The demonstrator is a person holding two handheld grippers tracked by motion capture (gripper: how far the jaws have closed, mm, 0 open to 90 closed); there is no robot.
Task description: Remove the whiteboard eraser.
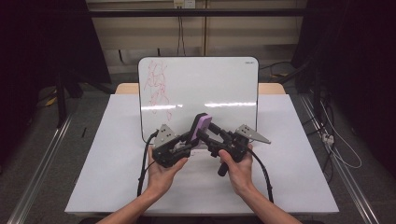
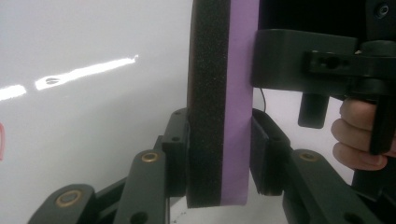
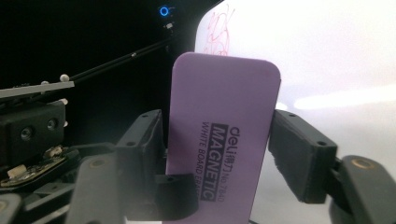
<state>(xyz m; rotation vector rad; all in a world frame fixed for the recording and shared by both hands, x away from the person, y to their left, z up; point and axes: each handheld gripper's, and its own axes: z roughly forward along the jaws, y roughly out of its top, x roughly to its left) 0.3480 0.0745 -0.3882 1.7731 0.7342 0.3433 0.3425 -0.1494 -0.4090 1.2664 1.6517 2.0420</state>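
A purple whiteboard eraser (image 1: 203, 123) with a black felt face hangs above the table, in front of an upright whiteboard (image 1: 210, 84) with red scribbles (image 1: 159, 86) on its left part. My left gripper (image 2: 219, 154) is shut on the eraser (image 2: 224, 93); one jaw presses the felt, the other the purple back. My right gripper (image 3: 217, 154) comes from the other side, and its jaws lie against the two long edges of the eraser (image 3: 224, 116). Both grippers meet at mid-table: the left gripper (image 1: 189, 137) and the right gripper (image 1: 210, 135).
A white sheet (image 1: 289, 154) covers the table under both hands. Each gripper trails a black cable (image 1: 142, 172) toward the front edge. Dark curtains and metal rails flank the table.
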